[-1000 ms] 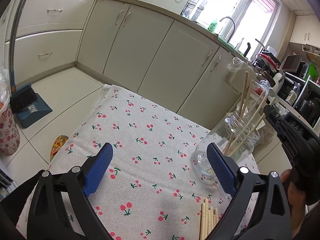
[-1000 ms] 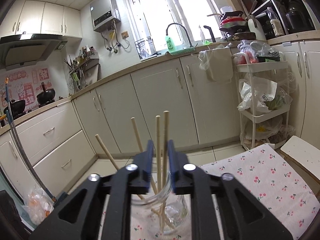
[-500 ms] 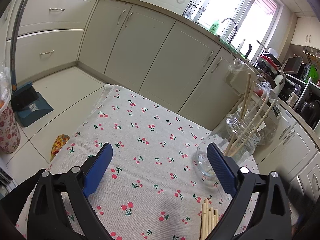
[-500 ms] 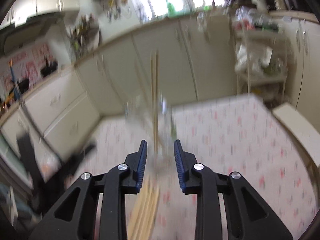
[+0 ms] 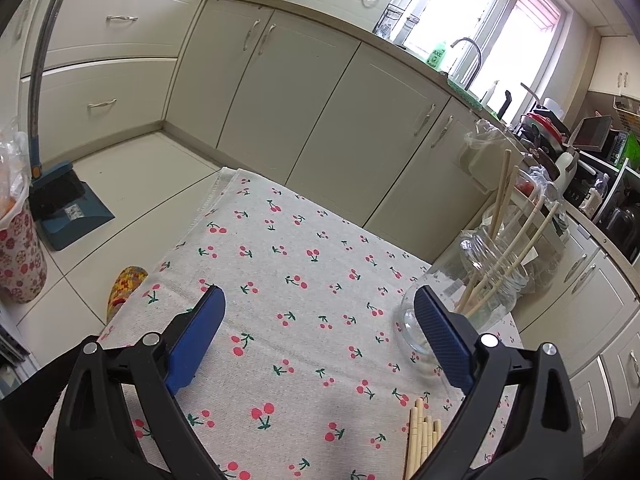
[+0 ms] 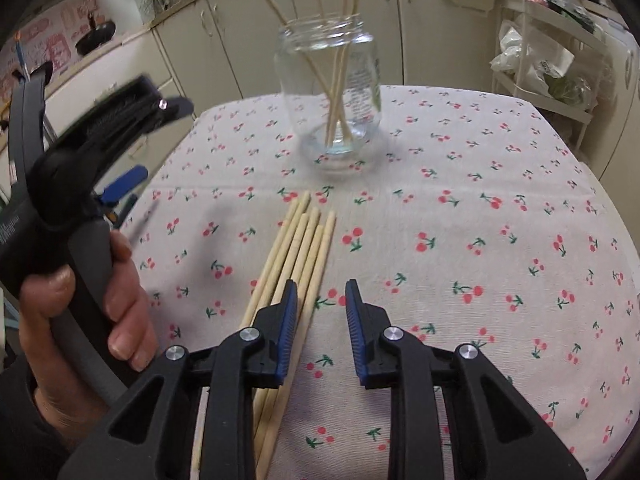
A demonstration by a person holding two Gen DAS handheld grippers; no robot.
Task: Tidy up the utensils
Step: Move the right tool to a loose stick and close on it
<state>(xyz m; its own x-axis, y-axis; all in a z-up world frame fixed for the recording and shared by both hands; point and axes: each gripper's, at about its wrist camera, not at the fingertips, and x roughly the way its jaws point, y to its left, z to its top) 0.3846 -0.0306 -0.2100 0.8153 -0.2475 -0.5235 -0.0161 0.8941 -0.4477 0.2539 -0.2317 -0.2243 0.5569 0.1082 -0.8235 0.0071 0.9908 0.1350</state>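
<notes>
Now the right gripper (image 6: 321, 306), a second earlier shut on a chopstick above the glass jar (image 6: 329, 80), was held part open and empty, low over the loose chopsticks (image 6: 298, 256) on the cherry-print cloth (image 6: 480, 216). Perhaps five sticks were left lying, so another pick was judged next. The left gripper (image 5: 320, 338) was kept wide open, holding nothing.

Window (image 5: 516, 28) glare — fisheye-warped, dark edges.

You can read "AXE" on the green bottle (image 5: 438, 55) by the sink. The jar (image 6: 334, 80) carries printed text too small to read, and the dustpan (image 5: 70, 211) label is illegible too.
</notes>
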